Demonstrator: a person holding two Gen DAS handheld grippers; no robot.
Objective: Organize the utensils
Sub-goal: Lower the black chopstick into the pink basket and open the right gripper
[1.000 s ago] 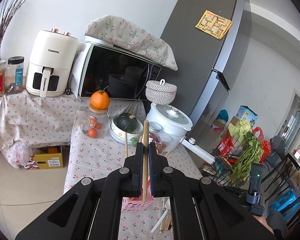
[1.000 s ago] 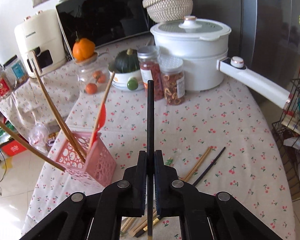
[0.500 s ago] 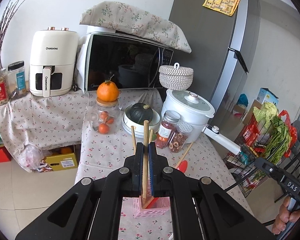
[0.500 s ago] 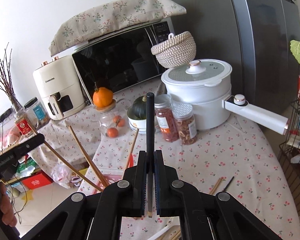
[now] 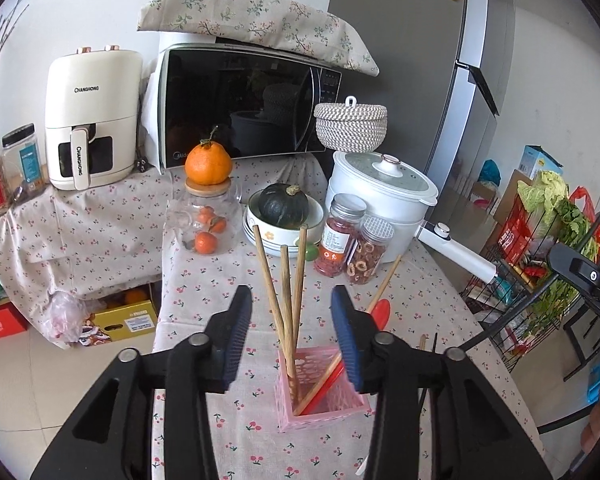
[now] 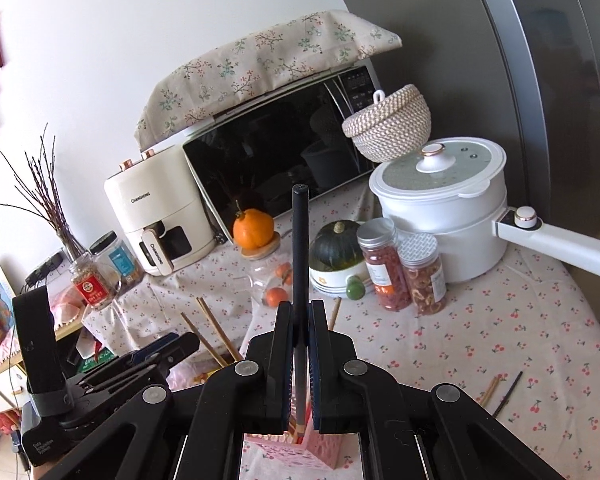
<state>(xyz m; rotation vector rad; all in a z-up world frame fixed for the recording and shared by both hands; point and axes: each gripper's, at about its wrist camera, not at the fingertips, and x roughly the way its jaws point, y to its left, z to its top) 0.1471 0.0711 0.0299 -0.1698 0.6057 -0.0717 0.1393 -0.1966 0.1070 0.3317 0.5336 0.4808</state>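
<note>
In the left wrist view, the left gripper (image 5: pixel 291 326) is seen with its fingers (image 5: pixel 236 322) opening, about half spread, and nothing is pressed between them. Half a second ago a wooden chopstick was clamped there; it has now been let go and is seen with the other wooden chopsticks (image 5: pixel 286 292), three in all, leaning upright in the pink basket (image 5: pixel 320 396) just beyond and below the fingers. A red spatula (image 5: pixel 364 330) with a wooden handle is also propped in the basket, slanting toward the right finger. That piece is thus judged to be delivered, and the left gripper is freed for another pickup. In the right wrist view, the right gripper (image 6: pixel 300 354) is seen fully closed on a black chopstick (image 6: pixel 300 248), which is held upright and projects well beyond the fingers (image 6: pixel 280 344). The basket's rim (image 6: pixel 296 450) is glimpsed directly under the fingers, so the black chopstick is judged to be next for dropping in. Since a second ago this gripper has been lifted off the table (image 6: pixel 480 332) and brought over the basket. A few loose chopsticks (image 6: pixel 500 392) are left lying on the table well to the right of the fingers, so more sorting remains. The left gripper is visible at lower left of the fingers.
</note>
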